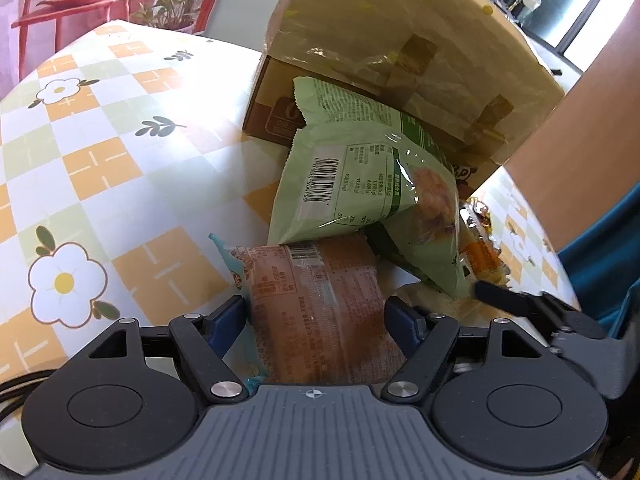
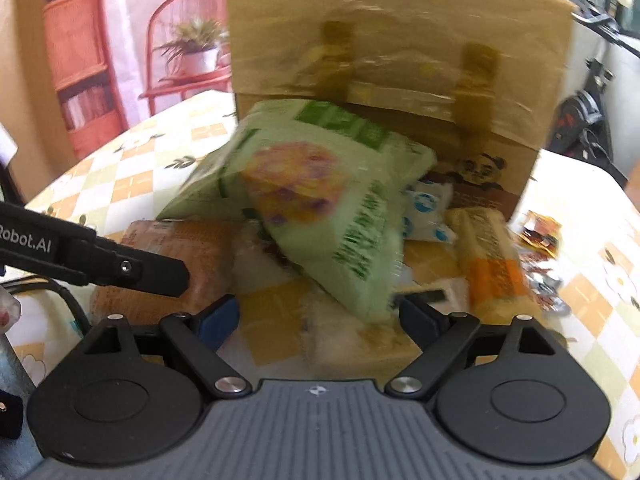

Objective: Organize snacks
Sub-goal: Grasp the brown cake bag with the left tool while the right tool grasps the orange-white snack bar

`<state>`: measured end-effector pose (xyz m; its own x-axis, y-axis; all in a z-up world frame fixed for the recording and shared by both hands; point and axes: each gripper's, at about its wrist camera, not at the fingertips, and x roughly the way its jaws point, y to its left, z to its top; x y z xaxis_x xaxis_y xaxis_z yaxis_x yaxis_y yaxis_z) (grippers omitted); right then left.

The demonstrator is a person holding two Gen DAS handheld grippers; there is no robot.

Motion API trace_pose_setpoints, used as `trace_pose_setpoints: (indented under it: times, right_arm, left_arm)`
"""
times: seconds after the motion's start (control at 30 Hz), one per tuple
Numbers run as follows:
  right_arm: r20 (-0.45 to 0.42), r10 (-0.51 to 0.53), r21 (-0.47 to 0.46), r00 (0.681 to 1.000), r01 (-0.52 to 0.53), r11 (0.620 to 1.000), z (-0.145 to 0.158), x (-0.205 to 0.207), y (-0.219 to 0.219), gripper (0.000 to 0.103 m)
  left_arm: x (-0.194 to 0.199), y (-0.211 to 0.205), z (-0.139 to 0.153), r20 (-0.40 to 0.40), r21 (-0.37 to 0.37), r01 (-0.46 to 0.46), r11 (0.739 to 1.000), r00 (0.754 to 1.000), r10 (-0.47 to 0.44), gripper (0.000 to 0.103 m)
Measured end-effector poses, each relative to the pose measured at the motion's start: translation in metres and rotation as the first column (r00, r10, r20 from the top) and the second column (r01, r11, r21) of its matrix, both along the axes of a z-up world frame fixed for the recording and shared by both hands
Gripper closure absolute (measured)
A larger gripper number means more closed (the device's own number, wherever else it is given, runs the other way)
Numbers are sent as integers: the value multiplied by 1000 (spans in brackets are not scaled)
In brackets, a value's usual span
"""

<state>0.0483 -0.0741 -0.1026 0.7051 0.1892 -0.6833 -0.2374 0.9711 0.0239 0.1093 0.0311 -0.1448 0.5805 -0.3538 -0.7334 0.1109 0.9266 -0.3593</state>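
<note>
Left claw [image 1: 316, 316] points down at the snack pile on the checked desk [image 1: 100, 168]. A brown packet [image 1: 320, 300] lies between its blue pads [image 1: 230, 322], long axis running along the claw's pointing line, near end under the claw body. The jaws stand fairly wide with the pads at the packet's two long edges; whether they actually press it I can't tell, so I would not call it gripped.

Just beyond the brown packet, a green bag [image 1: 360, 184] leans over its far end, with a second green bag behind it against the cardboard box [image 1: 400, 40]. That box sits at the far side with its flap up.

Right claw [image 2: 318, 316] is wide open with nothing held. The blurred green bag [image 2: 312, 208] is directly ahead of it, and the bag's lower corner dips toward the gap by the right pad. Beneath it lie yellow-and-white packets [image 2: 280, 320], and an orange-banded pack [image 2: 492, 264] is off to the right. Small loose wrappers [image 2: 540, 240] are scattered further right.

Key relation: the brown packet is the left claw's, already lined up, while the right claw is off to its right. The green bag overlaps its far end, so pulling it near should free it, though the bag may tip. Judgement only.
</note>
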Motion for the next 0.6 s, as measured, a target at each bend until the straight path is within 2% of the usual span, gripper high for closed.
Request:
trace_pose_setpoints:
  times: [0.23,0.4,0.6]
  right_arm:
    - [50,-151,75,987,147,986,10,-6,-52,15]
    - [92,-208,84,974,200,976,11,3,-79,24]
    - [143,-198,60,970,191,980,1,24,-95,38]
  left_arm:
    - [12,-15,-3,16,81,-6,997,1000,5,17]
    - [4,-12,-6,56,68,-24,997,998,20,21]
    - [-1,-4,-7,75,29,-58,998,996,55,23]
